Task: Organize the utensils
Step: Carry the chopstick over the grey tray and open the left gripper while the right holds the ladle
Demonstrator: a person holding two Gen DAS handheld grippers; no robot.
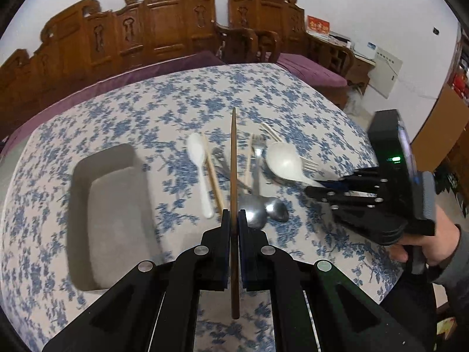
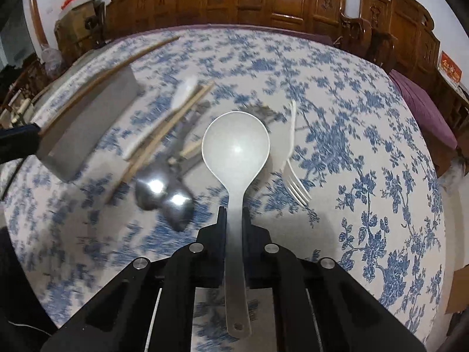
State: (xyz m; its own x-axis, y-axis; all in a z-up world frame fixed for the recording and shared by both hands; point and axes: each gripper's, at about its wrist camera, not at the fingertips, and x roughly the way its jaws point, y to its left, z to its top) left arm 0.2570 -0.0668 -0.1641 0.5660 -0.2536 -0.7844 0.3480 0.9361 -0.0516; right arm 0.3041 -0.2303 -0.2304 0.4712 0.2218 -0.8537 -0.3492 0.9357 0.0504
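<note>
My left gripper is shut on a dark brown chopstick, which stands out ahead of the jaws above the table. A grey rectangular tray lies to its left. My right gripper is shut on the handle of a large white spoon, held off the cloth; it shows in the left wrist view too, as right gripper and spoon. In the right wrist view the left gripper holds the chopstick over the tray.
On the blue-flowered tablecloth lies a loose pile: a small white spoon, pale chopsticks, two metal spoons, a metal fork and a white plastic fork. Carved wooden benches stand behind the table.
</note>
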